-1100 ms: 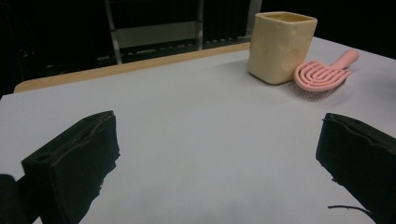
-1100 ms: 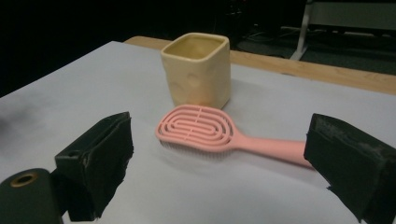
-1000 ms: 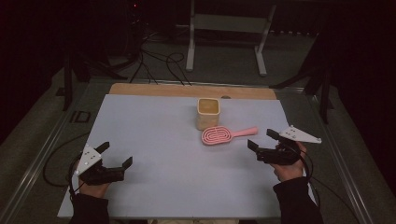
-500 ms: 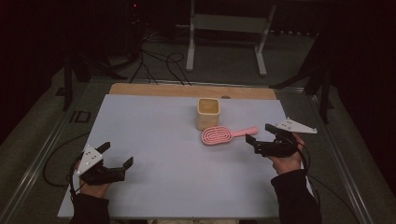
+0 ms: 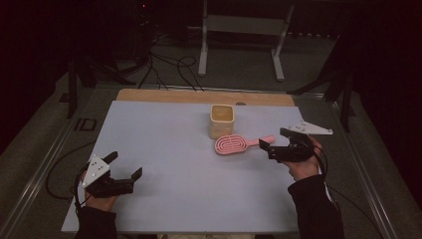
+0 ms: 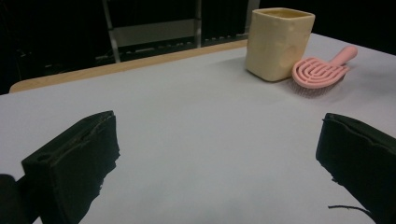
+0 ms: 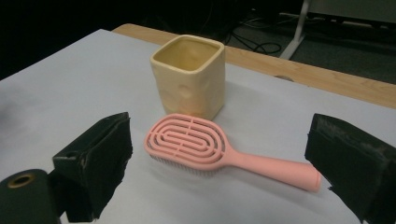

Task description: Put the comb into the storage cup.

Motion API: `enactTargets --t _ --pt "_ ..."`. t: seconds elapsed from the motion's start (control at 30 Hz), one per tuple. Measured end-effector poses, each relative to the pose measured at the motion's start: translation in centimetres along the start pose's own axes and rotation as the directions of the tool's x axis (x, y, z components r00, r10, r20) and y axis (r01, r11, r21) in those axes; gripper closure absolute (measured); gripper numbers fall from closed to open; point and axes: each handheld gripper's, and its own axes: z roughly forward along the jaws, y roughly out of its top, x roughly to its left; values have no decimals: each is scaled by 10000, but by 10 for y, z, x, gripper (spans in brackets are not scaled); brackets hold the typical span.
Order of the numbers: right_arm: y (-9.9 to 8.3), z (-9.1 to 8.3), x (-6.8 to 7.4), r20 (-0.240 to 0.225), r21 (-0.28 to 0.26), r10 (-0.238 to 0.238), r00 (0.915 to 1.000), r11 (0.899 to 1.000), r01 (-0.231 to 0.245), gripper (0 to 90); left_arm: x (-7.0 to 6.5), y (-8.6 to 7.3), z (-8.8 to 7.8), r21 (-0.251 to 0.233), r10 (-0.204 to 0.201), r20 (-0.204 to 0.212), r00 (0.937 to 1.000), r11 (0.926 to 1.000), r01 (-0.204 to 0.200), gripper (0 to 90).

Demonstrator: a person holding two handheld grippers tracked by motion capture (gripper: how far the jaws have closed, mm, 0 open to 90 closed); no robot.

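High view: a pink hairbrush (image 5: 234, 145) lies flat on the desk (image 5: 164, 139), bristles down, handle toward the right edge, its oval head just beside a cream square cup (image 5: 221, 121) that stands upright behind it. The right gripper (image 5: 275, 142) is held just off the handle's end, not touching, fingers spread apart. The left gripper (image 5: 125, 165) sits near the front left corner, well apart from brush and cup, fingers likewise spread, nothing between them.

Left gripper view: two black fingers (image 6: 74, 163) set wide over bare desk. The cup (image 6: 279, 43) and hairbrush (image 6: 320, 71) sit far off at upper right, touching or nearly so.

Right gripper view: the hairbrush (image 7: 205, 148) lies between the wide-set fingers (image 7: 95, 161), handle end close to the right-hand one; contact cannot be told. The cup (image 7: 191, 77) stands just behind the brush head.
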Motion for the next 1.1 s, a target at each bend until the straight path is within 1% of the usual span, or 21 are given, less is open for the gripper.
enactTargets --t 0.23,0.27,0.4,0.47,0.67,0.83,0.9,1.1 --pt "7 7 -2 1 373 -139 9999 9992 139 73 0 0 0 10 10 -8 10000 10000 -10 0" --pt "9 11 -3 -8 514 -267 9996 9983 267 73 0 0 0 11 16 -4 10000 10000 -16 0" --pt "11 15 -7 -85 639 -212 9997 9977 217 72 0 0 0 20 24 -2 10000 10000 -24 0" --pt "12 18 -11 -162 724 -100 9998 9973 112 72 0 0 0 17 16 3 10000 10000 -16 0" --pt "18 22 -15 -137 944 -268 9995 9951 280 72 0 0 0 19 25 1 10000 10000 -25 0" --pt "22 23 -20 -104 1026 -229 9997 9944 239 73 0 0 0 6 -8 -15 10000 10000 8 0" --pt "26 25 -25 -97 1111 -172 9998 9936 182 73 1 0 0 -4 -18 -31 10000 10000 18 0" --pt "32 30 -31 80 1557 -395 9992 9871 378 73 0 0 0 18 4 -9 10000 10000 -4 0"
